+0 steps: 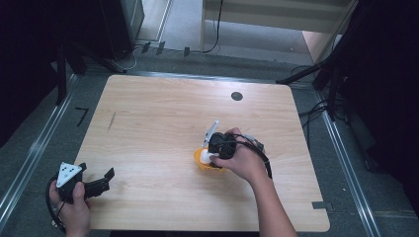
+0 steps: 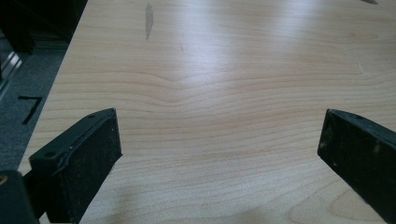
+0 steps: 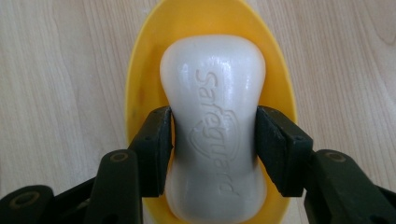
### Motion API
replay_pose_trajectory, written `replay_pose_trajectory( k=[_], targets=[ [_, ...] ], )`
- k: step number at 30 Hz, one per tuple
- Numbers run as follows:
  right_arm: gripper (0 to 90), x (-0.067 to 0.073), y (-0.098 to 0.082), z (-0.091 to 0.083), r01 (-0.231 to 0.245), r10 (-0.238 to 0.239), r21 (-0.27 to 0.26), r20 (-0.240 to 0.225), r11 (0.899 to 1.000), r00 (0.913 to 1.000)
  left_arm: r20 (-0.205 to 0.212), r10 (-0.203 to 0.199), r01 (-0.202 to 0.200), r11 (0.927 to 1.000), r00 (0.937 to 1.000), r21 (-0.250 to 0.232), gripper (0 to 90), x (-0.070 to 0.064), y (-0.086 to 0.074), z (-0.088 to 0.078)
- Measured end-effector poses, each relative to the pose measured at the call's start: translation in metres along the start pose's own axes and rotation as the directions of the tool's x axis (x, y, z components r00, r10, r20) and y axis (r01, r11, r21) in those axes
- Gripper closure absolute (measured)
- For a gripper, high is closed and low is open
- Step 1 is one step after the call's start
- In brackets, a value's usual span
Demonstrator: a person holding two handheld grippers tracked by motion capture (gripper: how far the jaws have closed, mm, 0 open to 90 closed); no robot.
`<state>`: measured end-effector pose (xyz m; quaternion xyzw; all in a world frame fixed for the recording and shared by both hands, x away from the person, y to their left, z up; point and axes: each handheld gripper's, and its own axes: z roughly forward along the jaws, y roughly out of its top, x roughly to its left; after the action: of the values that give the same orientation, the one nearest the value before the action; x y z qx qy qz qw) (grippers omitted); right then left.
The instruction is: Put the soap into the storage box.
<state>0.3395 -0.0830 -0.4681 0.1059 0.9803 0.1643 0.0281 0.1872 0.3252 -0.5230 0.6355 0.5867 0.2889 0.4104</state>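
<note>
The right gripper (image 3: 215, 140) has its jaws closed to the waist of the white soap bar (image 3: 214, 126), which lies in the yellow dish (image 3: 140, 84) near the middle of the tabletop (image 1: 148, 123). The smooth, rounded soap could squirt from the pads, or the dish could lift with it. The right gripper view shows this contact; the high view shows the left gripper (image 1: 99, 183), jaws wide and empty, at the near left edge.
</note>
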Motion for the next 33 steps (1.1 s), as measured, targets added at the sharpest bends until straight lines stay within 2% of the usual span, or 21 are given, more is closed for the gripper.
replay_pose_trajectory(
  k=[5, 11, 33],
  targets=[
    [47.4, -0.002, -0.003, -0.006, 0.002, -0.001, -0.029, 0.005, 1.0, 1.0, 0.0, 0.0, 0.0, 1.0, 1.0, 0.0, 0.0, 0.0, 0.0, 0.0],
    [46.7, -0.003, -0.012, -0.018, -0.024, 0.025, -0.057, 0.025, 0.998, 0.9994, -0.001, 0.002, -0.002, 1.0, 1.0, -0.001, 0.0, 0.0, 0.0, 0.0],
    [47.0, -0.009, -0.055, -0.044, -0.102, 0.107, -0.087, 0.057, 0.991, 0.9926, -0.002, 0.009, -0.009, 1.0, 1.0, 0.001, 0.0, -0.001, 0.0, 0.0]
  ],
)
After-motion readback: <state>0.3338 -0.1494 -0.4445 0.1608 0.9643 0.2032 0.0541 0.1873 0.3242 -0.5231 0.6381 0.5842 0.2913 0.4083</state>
